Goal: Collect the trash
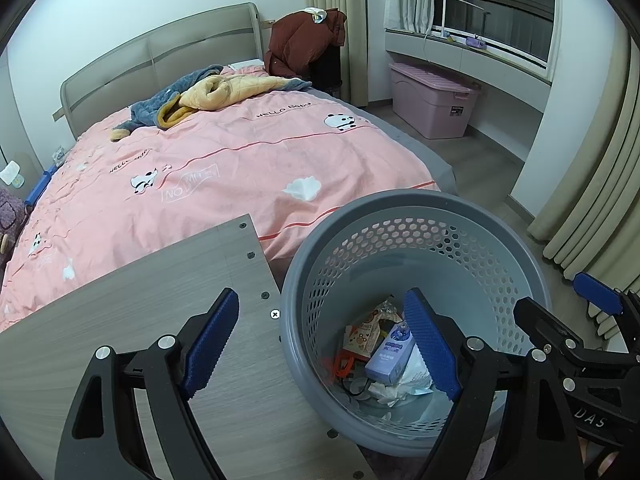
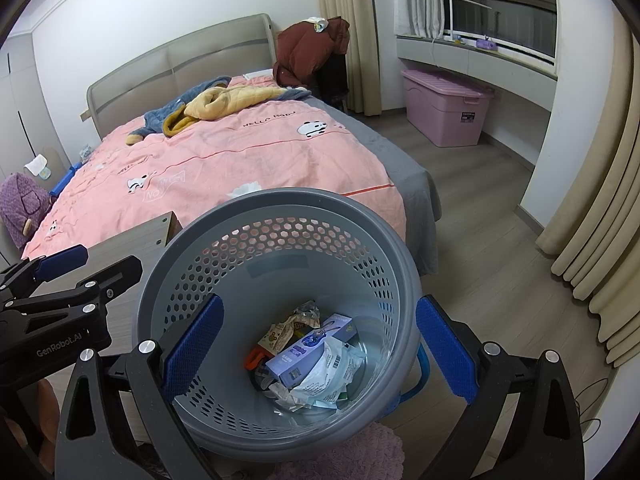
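I see both claws hanging above the grey perforated trash basket [image 2: 280,216], which stands on the floor between the wooden desk [image 1: 132,304] and the curtains. My left claw [image 1: 320,344] is spread wide and holds nothing; one blue finger is over the desk and the other is over the inside of the basket. My right claw [image 2: 320,352] is also spread wide and empty, with one finger in front of the basket wall and the other outside the rim on the floor side. The trash lies at the bottom of the basket: a purple carton box [image 2: 308,356], crumpled white paper [image 2: 328,376], a snack wrapper [image 2: 280,336] and something orange [image 2: 253,358] that I cannot identify. Behind the basket is a bed with a pink duvet [image 1: 224,160], and a pink storage box [image 1: 432,104] is under the window.
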The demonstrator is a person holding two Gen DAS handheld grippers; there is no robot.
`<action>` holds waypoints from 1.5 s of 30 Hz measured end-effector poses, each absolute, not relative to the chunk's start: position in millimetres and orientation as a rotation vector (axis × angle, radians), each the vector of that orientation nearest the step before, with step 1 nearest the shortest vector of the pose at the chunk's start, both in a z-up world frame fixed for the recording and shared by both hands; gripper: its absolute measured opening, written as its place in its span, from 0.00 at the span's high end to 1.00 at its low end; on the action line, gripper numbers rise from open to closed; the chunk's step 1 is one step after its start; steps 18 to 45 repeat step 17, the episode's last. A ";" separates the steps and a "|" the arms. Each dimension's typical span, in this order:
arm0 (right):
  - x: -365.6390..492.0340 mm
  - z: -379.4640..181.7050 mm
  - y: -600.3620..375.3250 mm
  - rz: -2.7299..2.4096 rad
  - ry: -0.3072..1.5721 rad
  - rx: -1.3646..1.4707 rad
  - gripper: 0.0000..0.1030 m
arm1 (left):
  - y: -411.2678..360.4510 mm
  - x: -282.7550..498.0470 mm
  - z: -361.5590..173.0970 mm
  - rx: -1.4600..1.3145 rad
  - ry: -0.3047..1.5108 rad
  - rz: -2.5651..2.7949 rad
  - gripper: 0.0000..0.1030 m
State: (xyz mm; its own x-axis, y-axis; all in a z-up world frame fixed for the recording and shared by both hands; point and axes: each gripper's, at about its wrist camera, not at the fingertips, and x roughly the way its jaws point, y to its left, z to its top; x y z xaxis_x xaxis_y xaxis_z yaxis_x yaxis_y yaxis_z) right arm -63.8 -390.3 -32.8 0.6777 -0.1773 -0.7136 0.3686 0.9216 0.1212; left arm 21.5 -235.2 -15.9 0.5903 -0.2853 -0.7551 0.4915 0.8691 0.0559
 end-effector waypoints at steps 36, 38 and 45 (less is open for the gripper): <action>-63.4 -32.9 -389.9 -0.310 0.769 0.264 0.08 | -233.9 21.4 -17.3 0.271 0.814 -0.451 0.21; -63.4 -32.9 -389.9 -0.310 0.769 0.264 0.08 | -233.9 21.4 -17.3 0.271 0.814 -0.451 0.21; -63.4 -32.9 -389.9 -0.310 0.769 0.264 0.08 | -233.9 21.4 -17.3 0.271 0.814 -0.451 0.21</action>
